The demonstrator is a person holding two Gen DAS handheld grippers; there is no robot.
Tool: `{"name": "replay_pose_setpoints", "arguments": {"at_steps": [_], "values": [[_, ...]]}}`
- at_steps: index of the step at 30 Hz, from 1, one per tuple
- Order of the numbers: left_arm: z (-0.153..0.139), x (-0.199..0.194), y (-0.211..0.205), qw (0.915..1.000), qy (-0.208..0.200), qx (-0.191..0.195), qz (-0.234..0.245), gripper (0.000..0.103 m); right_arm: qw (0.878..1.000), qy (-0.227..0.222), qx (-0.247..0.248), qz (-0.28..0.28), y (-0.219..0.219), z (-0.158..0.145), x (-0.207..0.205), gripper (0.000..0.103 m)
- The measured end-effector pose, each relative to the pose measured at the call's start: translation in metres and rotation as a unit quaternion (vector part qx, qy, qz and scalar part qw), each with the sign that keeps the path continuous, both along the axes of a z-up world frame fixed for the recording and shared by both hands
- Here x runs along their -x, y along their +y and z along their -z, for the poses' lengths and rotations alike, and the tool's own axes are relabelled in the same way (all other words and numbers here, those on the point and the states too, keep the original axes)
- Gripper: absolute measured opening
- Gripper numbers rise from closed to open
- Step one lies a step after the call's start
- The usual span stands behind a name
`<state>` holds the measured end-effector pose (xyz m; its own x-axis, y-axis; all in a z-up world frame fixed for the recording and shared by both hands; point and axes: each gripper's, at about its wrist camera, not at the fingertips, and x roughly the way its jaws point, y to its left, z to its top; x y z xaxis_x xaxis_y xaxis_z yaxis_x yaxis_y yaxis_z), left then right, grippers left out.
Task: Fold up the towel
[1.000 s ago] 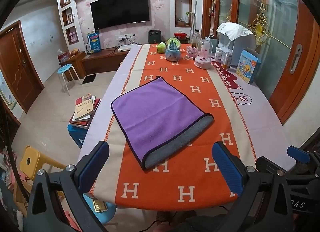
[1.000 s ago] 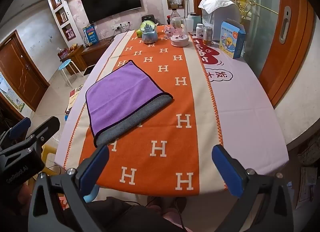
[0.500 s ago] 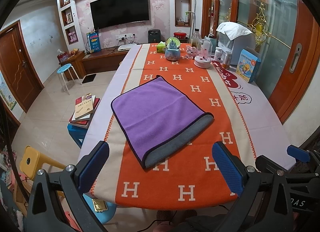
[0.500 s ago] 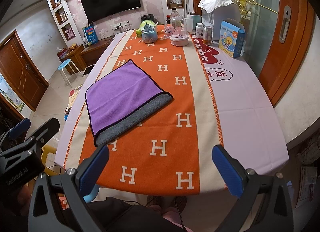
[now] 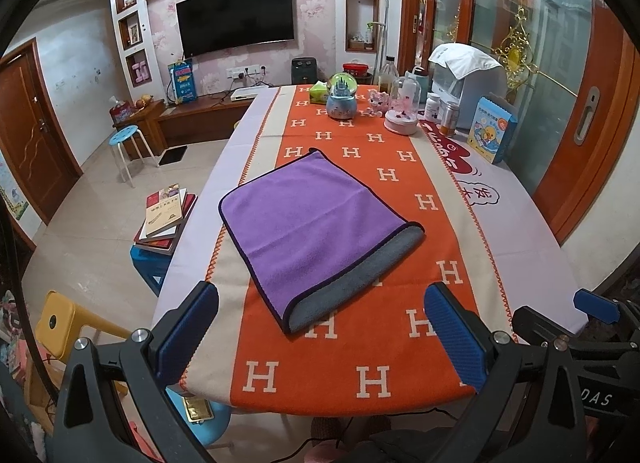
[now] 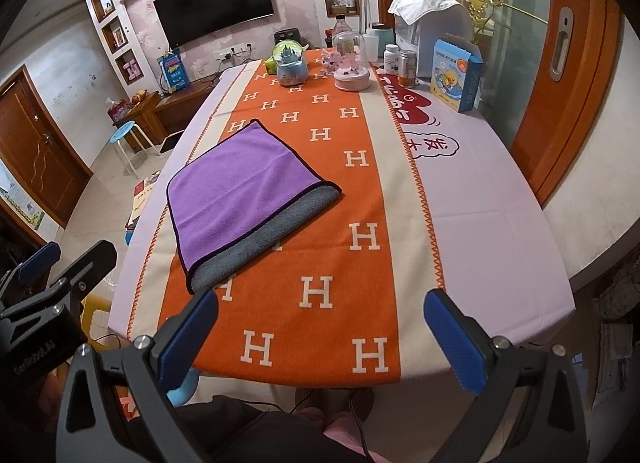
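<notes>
While clear of the towel (image 5: 316, 231), both grippers wide-jawed.

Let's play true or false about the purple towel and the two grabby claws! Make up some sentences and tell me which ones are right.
1. The towel lies flat on the table. True.
2. The left gripper is pinching the towel. False: it is open, holding nothing.
3. A grey layer shows along the towel's near edge. True.
4. The right gripper is shut. False: its jaws are wide apart.
5. The snow globe sits on the towel. False: it stands at the table's far end.
</notes>
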<state>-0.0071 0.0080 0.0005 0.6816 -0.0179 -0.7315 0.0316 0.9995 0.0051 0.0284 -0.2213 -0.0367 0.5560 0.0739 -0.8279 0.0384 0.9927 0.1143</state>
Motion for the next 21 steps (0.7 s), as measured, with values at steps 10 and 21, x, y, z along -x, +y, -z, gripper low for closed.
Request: {"name": "replay_pose_setpoints", "arguments": {"at_steps": [10, 21], "values": [[0.005, -0.006, 0.003, 0.9998, 0.014, 0.007, 0.014, 0.102, 1.000, 0.012, 0.004, 0.016, 0.007, 0.000, 0.001, 0.103], [0.016, -0.016, 0.017, 0.9987, 0.038, 0.016, 0.031, 0.102, 0.999, 0.027, 0.002, 0.040, 0.016, 0.003, -0.002, 0.102]]}}
